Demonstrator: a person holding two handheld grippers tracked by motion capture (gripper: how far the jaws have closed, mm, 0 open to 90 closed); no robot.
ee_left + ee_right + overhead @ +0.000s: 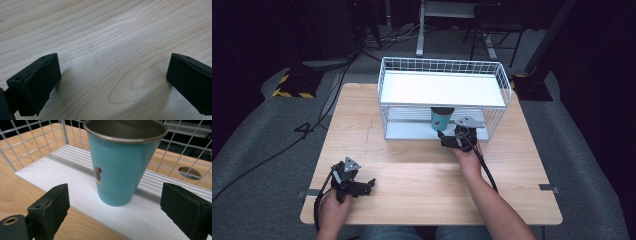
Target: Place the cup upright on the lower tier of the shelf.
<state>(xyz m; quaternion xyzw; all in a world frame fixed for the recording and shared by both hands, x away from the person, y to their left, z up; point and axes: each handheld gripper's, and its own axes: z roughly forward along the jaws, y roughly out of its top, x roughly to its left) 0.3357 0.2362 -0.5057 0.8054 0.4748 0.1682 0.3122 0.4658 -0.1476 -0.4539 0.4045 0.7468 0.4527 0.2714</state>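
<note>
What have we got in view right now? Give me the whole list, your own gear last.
Table: one, light wood, centre of the high view.
Wire rack: one, white, two tiers, on the far half of the table.
Cup: one, teal with a dark rim and a small picture on its side, upright on the rack's lower shelf, near its front edge.
Desk frame: one, white, on the floor behind the table.
Left gripper: one, black, open, low over bare table near the front left.
Right gripper: one, black, open, at the rack's front, jaws either side of the cup without touching it.
Hands: two, one on each gripper.
</note>
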